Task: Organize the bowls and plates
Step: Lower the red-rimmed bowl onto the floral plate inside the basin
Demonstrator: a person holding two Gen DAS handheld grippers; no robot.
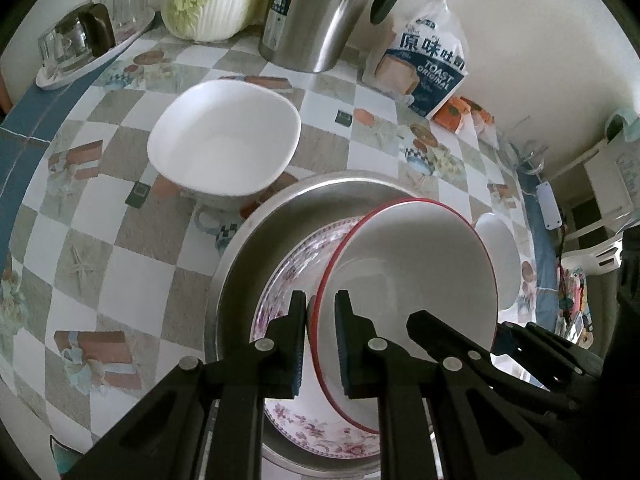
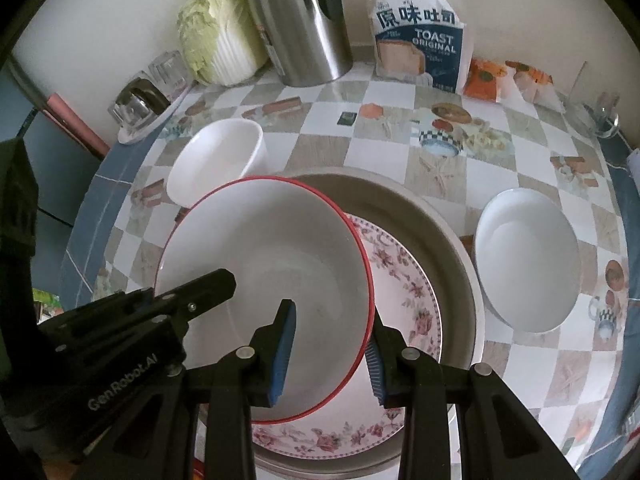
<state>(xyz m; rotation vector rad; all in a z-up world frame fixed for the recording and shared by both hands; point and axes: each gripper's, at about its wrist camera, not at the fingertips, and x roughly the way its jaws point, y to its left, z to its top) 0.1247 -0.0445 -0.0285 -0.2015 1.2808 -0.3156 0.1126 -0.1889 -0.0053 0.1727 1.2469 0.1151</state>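
A white bowl with a red rim (image 1: 412, 264) (image 2: 264, 256) hangs tilted over a floral plate (image 1: 288, 280) (image 2: 404, 280), which lies in a round steel basin (image 1: 256, 248) (image 2: 440, 232). My left gripper (image 1: 322, 340) is shut on the bowl's left rim. My right gripper (image 2: 330, 352) is shut on the opposite rim, with one pad inside the bowl and one outside. Whether the bowl touches the plate is hidden. A white square bowl (image 1: 224, 136) (image 2: 216, 160) stands behind the basin on the left. A white round bowl (image 2: 528, 256) (image 1: 498, 256) sits to the right.
On the checked tablecloth at the back stand a steel thermos jug (image 2: 300, 20), a cabbage (image 2: 216, 32), a bag of toast (image 2: 420, 40), orange packets (image 2: 488, 76) and a tray of upturned glasses (image 2: 148, 96). A glass (image 2: 600, 116) stands at the far right.
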